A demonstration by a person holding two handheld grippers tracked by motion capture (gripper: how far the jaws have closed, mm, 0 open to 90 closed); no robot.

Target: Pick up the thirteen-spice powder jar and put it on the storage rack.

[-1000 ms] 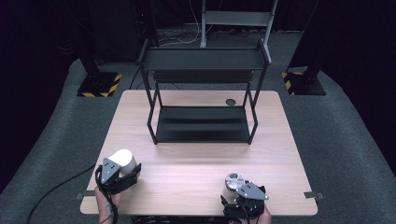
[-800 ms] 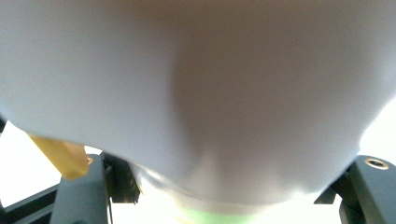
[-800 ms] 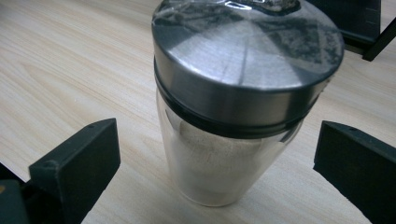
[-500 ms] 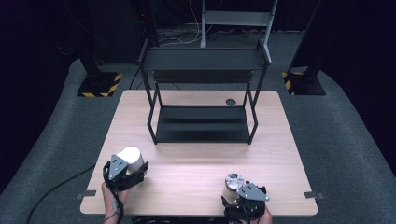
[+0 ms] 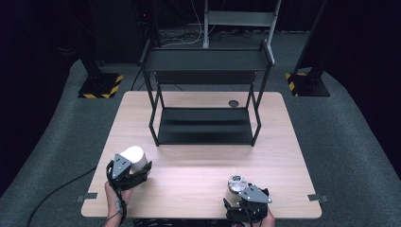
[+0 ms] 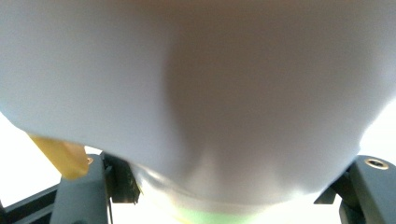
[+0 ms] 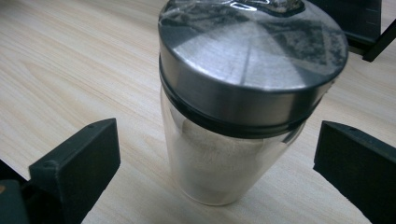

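Grippers at near table edge, each with a container.
White cup [image 5: 134, 156] was gripped by left gripper [image 5: 126, 171]; upright glass shaker [image 7: 243, 98] stood untouched between right gripper's [image 5: 247, 201] parted jaws.

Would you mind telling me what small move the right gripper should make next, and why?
Probably close the right gripper on the glass shaker. Its jaws stand open on either side of the shaker, with a clear gap on both sides, and the shaker stands upright on the wooden table. The left gripper already seems to hold a white cup.
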